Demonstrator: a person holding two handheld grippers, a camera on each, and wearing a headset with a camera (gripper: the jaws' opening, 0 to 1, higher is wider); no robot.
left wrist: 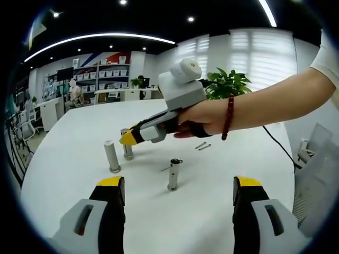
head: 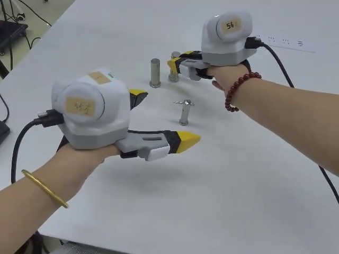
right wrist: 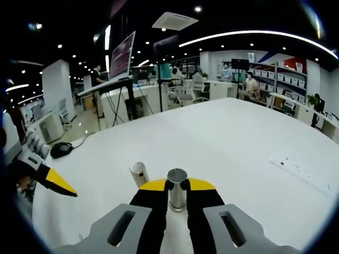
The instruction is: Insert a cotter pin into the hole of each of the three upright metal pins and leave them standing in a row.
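Observation:
Three metal pins stand upright on the white table. The nearest pin (head: 184,112) (left wrist: 173,175) has a cotter pin through its top. My right gripper (head: 172,63) (right wrist: 177,185) is shut on the middle pin (head: 174,75) (right wrist: 177,177) near its top. A taller plain pin (head: 154,72) (right wrist: 139,173) stands just left of it. My left gripper (head: 164,117) (left wrist: 179,185) is open and holds nothing, a short way in front of the nearest pin. Two loose cotter pins (left wrist: 201,145) lie on the table behind the right gripper.
A white power strip (head: 286,41) (right wrist: 302,172) lies at the far right of the table (head: 238,190). A black cable runs from each gripper. The table's left edge is close to the left arm. Desks, shelves and chairs stand in the room beyond.

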